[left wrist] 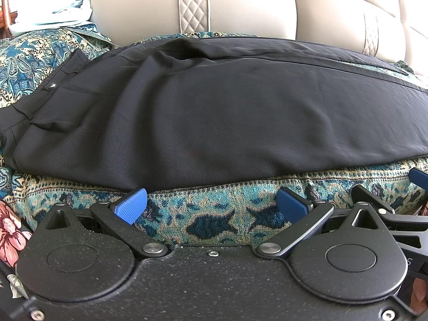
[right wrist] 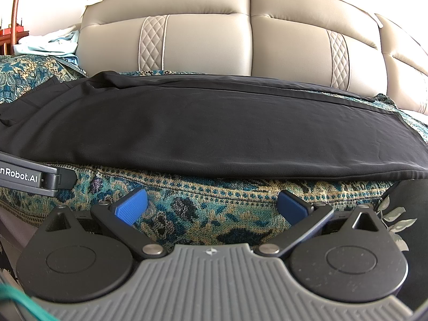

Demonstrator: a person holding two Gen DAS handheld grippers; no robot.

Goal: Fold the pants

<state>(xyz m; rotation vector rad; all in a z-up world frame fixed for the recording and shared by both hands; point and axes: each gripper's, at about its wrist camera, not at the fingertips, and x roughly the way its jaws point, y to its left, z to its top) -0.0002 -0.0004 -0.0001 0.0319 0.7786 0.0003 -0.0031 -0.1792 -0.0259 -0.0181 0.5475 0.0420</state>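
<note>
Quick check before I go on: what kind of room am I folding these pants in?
Probably a living room at home: a beige leather sofa with quilted panels, a teal paisley throw over its seat, and the black pants laid flat on that.

What you cannot see from either wrist

The black pants (left wrist: 214, 112) run past the left edge in your left view, so the waistband end is cut off; the right gripper (left wrist: 417, 184) shows only as a sliver there, and your left gripper (right wrist: 32, 178) is clipped likewise in the right view.
</note>
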